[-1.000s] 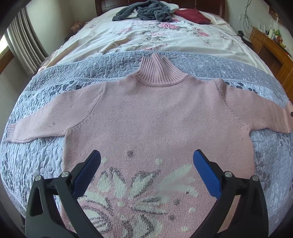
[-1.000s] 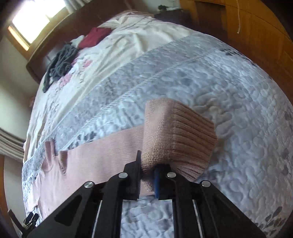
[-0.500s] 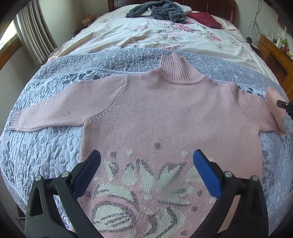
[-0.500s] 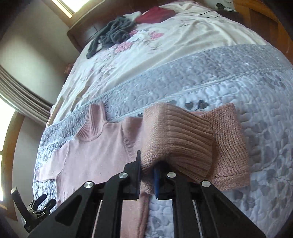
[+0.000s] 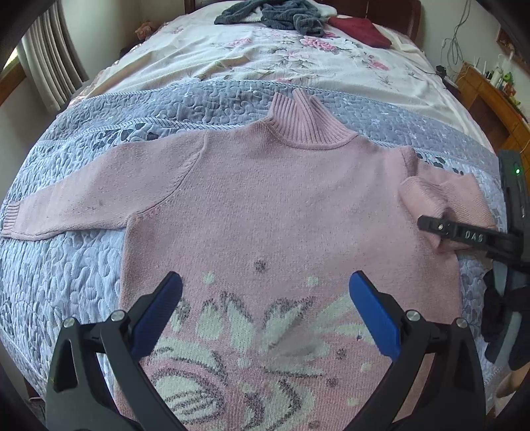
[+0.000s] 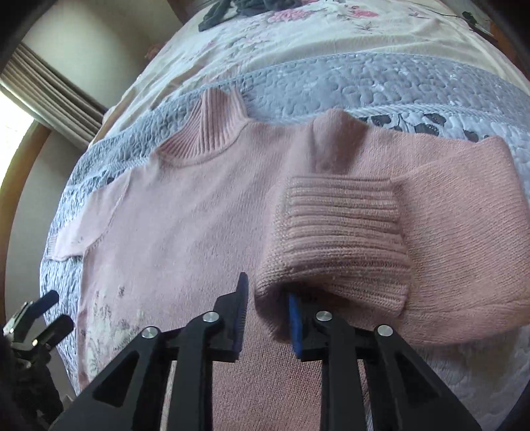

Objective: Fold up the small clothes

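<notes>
A pink turtleneck sweater [image 5: 265,205] with a flower pattern lies flat, front up, on the grey quilt [image 5: 66,265]. Its left sleeve [image 5: 82,199] stretches straight out. The right sleeve is folded inward, and its ribbed cuff [image 6: 341,232] rests on the sweater's body [image 6: 172,225]. My right gripper [image 6: 266,318] is at that cuff with its jaws parted; the cloth leans on the right pad only. The left wrist view shows the same gripper [image 5: 427,223] at the far right. My left gripper [image 5: 265,298] hovers open over the sweater's lower front, holding nothing.
At the head of the bed, a grey heap of clothes [image 5: 275,13] and a dark red garment [image 5: 361,26] lie on the floral sheet. A wooden dresser [image 5: 497,96] stands to the right, curtains [image 5: 49,59] hang left. A dark-gloved hand [image 5: 510,318] holds the right gripper.
The right gripper carried the cuff inward over the sweater's body, folding the sleeve, and its jaws have parted. The left gripper stayed open and drifted a little left.
</notes>
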A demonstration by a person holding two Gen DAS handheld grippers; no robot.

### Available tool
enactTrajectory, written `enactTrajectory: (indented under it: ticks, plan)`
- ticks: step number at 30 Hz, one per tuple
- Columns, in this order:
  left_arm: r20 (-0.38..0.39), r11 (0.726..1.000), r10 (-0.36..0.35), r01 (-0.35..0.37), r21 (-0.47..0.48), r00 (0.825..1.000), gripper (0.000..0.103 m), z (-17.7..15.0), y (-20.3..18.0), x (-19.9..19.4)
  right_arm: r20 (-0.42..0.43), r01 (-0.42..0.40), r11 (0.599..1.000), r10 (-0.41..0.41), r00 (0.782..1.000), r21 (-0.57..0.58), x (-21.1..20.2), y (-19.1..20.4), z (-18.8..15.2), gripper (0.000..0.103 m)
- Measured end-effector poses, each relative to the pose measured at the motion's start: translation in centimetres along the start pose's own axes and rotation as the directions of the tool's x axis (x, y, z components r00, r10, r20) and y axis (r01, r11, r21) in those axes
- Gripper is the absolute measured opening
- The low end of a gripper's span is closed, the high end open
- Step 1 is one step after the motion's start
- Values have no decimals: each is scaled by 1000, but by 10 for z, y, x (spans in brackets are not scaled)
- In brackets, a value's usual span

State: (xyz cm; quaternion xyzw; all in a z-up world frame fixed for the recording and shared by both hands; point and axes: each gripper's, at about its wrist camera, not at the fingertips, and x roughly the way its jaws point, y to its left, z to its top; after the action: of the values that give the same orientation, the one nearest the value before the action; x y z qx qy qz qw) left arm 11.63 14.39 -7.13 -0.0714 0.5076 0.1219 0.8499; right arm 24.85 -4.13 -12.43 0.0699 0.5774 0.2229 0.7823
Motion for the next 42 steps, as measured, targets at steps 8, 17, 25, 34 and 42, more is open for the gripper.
enactTrajectory:
  ticks: [8, 17, 25, 34, 42]
  plan:
    - [-51, 992, -120, 122, 31, 991, 100, 23, -55, 21, 75, -50, 998, 48, 996, 24, -59, -35, -34, 36]
    - [-147, 974, -148, 170, 147, 978, 93, 38, -170, 83, 128, 80, 986, -99, 987, 149, -110, -117, -65, 38]
    - [-251, 962, -232, 260, 84, 940, 13, 48, -190, 122, 141, 96, 973, -127, 982, 208, -112, -140, -80, 38]
    - [-89, 968, -245, 248, 25, 965, 10, 67, -112, 75, 172, 37, 968, -82, 982, 250, -115, -140, -58, 45]
    - [-26, 987, -155, 154, -38, 988, 10, 87, -24, 59, 116, -79, 954, 47, 992, 288, -75, -125, -15, 52]
